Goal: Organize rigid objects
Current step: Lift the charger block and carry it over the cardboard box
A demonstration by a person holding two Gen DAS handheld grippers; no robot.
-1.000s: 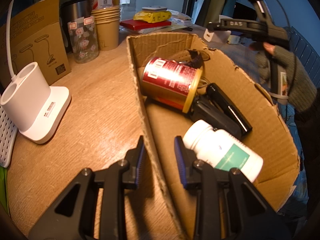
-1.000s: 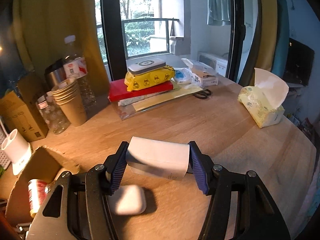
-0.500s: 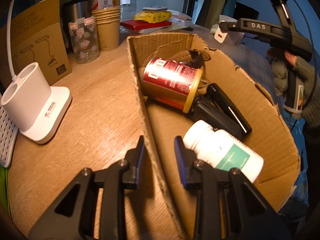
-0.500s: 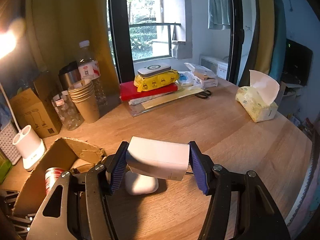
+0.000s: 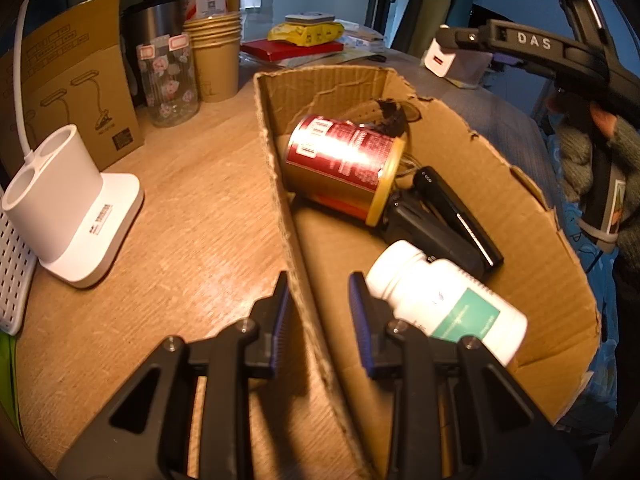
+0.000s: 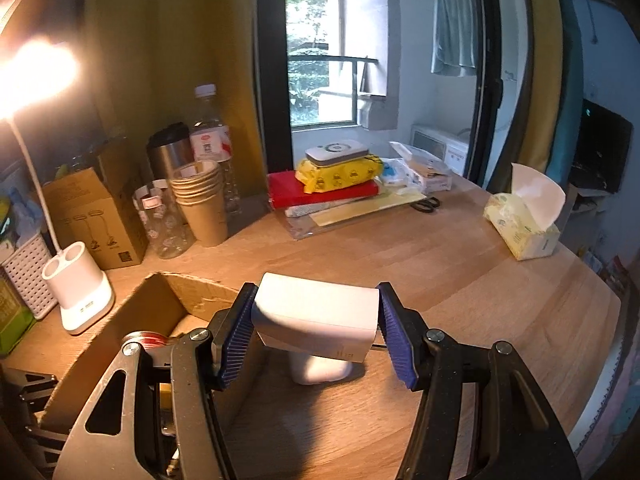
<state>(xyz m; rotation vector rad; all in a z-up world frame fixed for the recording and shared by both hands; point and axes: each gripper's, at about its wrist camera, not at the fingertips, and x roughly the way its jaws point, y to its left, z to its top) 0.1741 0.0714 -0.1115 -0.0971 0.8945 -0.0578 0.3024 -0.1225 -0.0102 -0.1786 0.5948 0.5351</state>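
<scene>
White charger block (image 6: 316, 322) airborne, clamped flat-side up.
Cardboard box (image 5: 532, 280) holds red can (image 5: 344, 168) on its side at 12, black stapler (image 5: 444, 220) centre, white pill bottle (image 5: 444, 300) lying at 5.

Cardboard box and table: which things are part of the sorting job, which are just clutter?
Job: cardboard box, red can, white bottle, black stapler, white charger in right gripper, white case.
Clutter: paper cups, tissue pack, lamp base.

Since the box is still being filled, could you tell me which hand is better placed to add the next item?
Right: its gripper already holds a white box near the carton; the left gripper straddles the carton's wall.
</scene>
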